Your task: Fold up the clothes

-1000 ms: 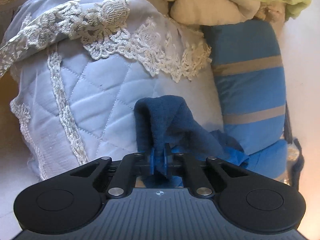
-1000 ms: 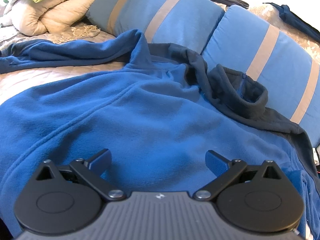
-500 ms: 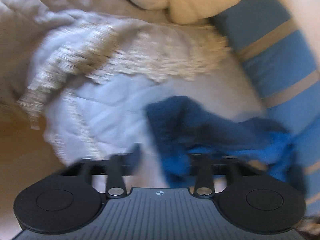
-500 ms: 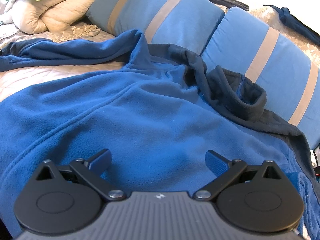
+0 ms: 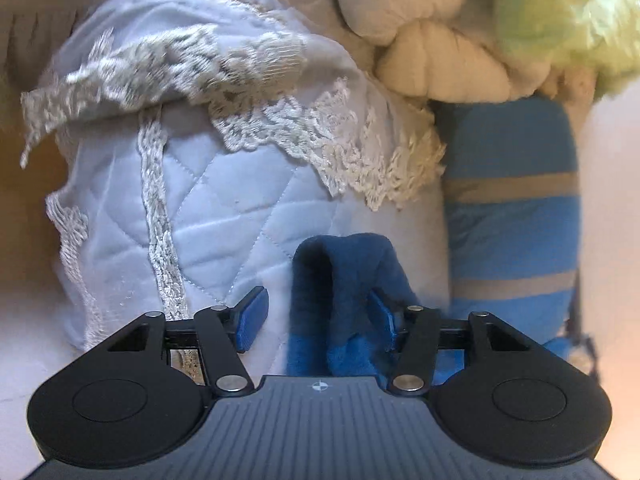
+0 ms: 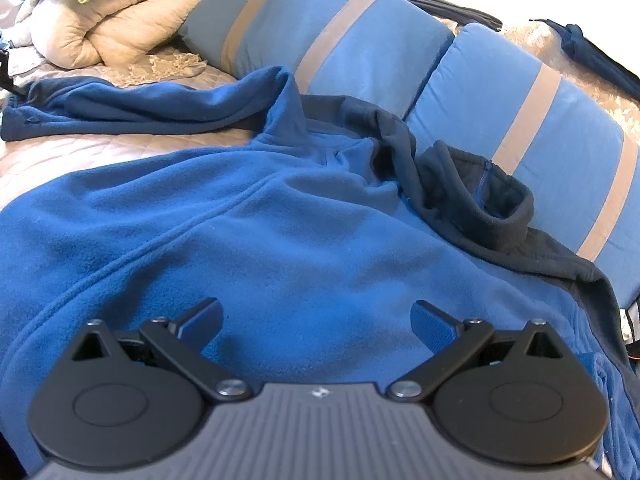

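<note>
**Fleece jacket spread across the bed, one sleeve run out to the far side**

A bed [image 6: 100,152] under a pale quilted cover carries everything here, with two blue striped pillows [image 6: 320,36] along its head edge and a rolled cream duvet [image 6: 120,28] in the corner beyond them. The blue fleece jacket [image 6: 280,248] lies broad across the middle of the bed, its darker collar [image 6: 480,208] turned up against the pillows. So its long axis runs from the near edge up to the head edge, collar end pointing at the pillows. One sleeve [image 6: 132,104] stretches away sideways along the head edge towards the duvet corner.

It looks soft, thick and light: limp fleece that will sag and bunch from a single hold, though its nap should hold against sliding. Seams, hem, cuff and shoulder are the likeliest places to take hold, rather than the slack middle of the body.

The right gripper [image 6: 318,322] hovers over the jacket body with jaws spread wide, holding nothing. The left gripper [image 5: 314,316] also stands spread; the navy cuff end [image 5: 344,280] of the sleeve sits between its fingers, brushing the right one, loose and not pinched, over a lace-trimmed quilted cushion [image 5: 208,208]
</note>
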Available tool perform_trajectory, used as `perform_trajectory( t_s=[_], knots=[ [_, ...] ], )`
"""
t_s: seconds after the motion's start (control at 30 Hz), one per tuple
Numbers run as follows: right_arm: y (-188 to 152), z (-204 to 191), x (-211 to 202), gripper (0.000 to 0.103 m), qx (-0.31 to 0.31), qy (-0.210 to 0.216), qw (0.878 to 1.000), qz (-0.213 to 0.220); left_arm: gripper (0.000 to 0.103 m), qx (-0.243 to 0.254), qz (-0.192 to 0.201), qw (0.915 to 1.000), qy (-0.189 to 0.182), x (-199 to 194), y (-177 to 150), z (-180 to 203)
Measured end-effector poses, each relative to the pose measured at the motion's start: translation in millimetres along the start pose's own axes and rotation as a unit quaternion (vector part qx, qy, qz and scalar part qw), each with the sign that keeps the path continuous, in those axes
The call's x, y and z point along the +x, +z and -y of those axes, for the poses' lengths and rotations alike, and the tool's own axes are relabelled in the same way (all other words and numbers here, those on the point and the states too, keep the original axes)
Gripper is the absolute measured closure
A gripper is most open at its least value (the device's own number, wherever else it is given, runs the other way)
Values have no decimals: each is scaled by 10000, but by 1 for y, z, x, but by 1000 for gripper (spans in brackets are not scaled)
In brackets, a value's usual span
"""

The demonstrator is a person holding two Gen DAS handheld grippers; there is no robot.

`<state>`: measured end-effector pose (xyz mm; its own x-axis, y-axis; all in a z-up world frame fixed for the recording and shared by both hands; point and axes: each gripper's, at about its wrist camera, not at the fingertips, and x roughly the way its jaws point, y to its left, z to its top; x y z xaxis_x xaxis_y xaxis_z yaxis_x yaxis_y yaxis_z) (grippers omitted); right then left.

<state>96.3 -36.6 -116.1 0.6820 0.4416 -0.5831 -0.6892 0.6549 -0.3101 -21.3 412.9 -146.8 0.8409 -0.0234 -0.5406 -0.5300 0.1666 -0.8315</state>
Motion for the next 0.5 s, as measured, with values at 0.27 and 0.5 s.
perform_trajectory(
  t_s=[0.27,0.5],
  knots=[
    [0,-2,1,0,-17,-4,10000,-24,53,-527,-224,9916,-1159,12,-2,-35],
    [-1,-4,4,0,-53,-16,10000,-66,72,-793,-404,9864,-1380,22,4,-49]
  ],
)
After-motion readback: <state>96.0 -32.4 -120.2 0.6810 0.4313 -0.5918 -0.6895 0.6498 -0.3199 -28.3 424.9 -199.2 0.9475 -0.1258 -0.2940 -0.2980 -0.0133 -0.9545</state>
